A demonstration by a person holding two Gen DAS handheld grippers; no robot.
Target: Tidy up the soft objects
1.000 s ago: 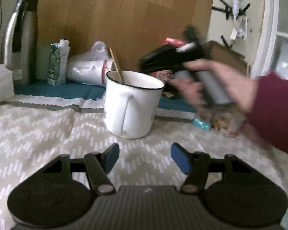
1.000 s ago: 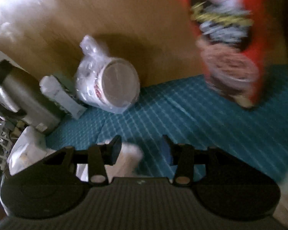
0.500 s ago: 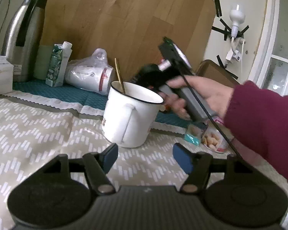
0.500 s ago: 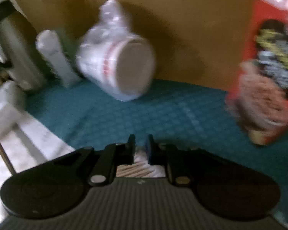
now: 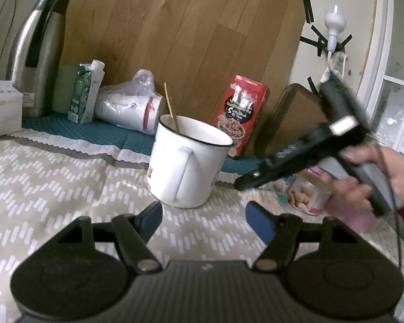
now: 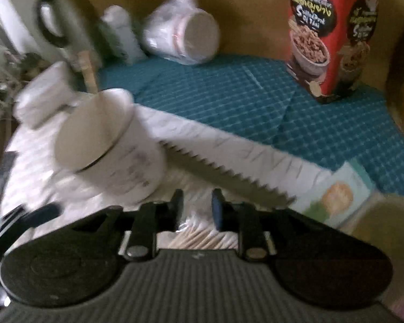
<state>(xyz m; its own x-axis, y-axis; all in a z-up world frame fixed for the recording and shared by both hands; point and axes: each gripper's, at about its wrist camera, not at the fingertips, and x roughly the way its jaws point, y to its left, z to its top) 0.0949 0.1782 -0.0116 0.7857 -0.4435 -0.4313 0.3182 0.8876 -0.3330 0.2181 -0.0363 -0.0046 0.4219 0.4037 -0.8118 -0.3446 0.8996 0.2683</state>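
Observation:
My left gripper [image 5: 204, 219] is open and empty, low over the patterned cloth [image 5: 54, 177], just in front of a white enamel mug [image 5: 187, 161] with a wooden stick in it. My right gripper [image 6: 196, 210] is open with a narrow gap, held above a packet of thin wooden sticks [image 6: 199, 238] on the cloth; nothing is between its fingers. In the left wrist view the right gripper [image 5: 245, 183] is to the right of the mug, over a snack packet [image 5: 304, 191]. The mug [image 6: 107, 145] is at the left in the right wrist view.
Along the wooden back board stand a steel thermos [image 5: 37, 53], a green carton [image 5: 84, 94], a bagged white cup lying on its side [image 5: 132, 107] and a red snack box [image 5: 242, 110] on a teal mat [image 6: 242, 99]. A white box [image 5: 1, 107] is far left.
The right gripper has swung down and back from the teal mat to the cloth beside the mug. Its jaws shut to a narrow gap, then opened a little. The left gripper barely moved.

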